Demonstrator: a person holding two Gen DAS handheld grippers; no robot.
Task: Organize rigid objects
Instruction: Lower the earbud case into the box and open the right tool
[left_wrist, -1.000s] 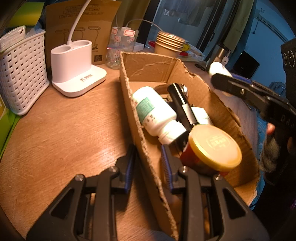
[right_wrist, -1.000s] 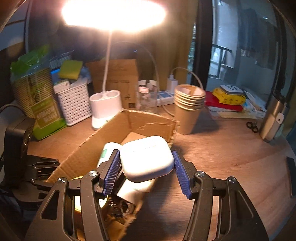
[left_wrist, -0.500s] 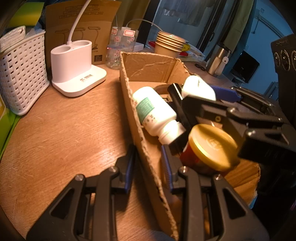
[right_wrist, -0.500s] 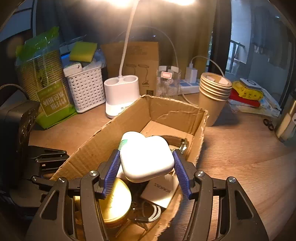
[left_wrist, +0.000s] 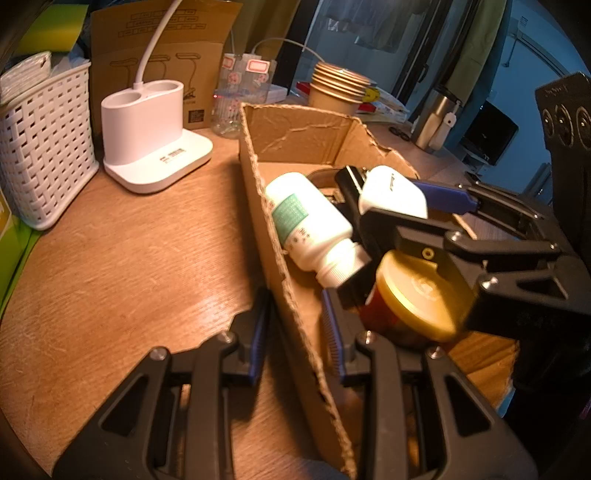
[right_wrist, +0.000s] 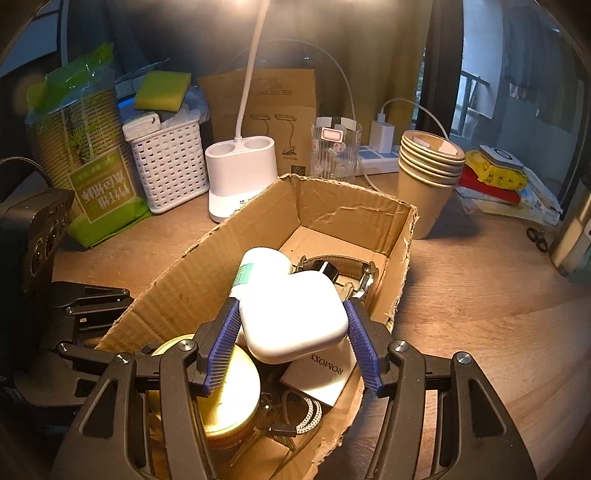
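Observation:
An open cardboard box stands on the wooden desk. My left gripper is shut on the box's near side wall, one finger inside and one outside. My right gripper is shut on a white rounded case, held low over the middle of the box. Under it lie a white pill bottle, a jar with a gold lid, a watch, a small white carton and a braided cable.
A white lamp base and a white lattice basket stand left of the box. A stack of paper cups and a clear glass stand behind it. Bare desk lies to the right.
My right gripper, with the white case in it, came in from the box's right side to over its contents and sank lower. The left gripper and the box kept still.

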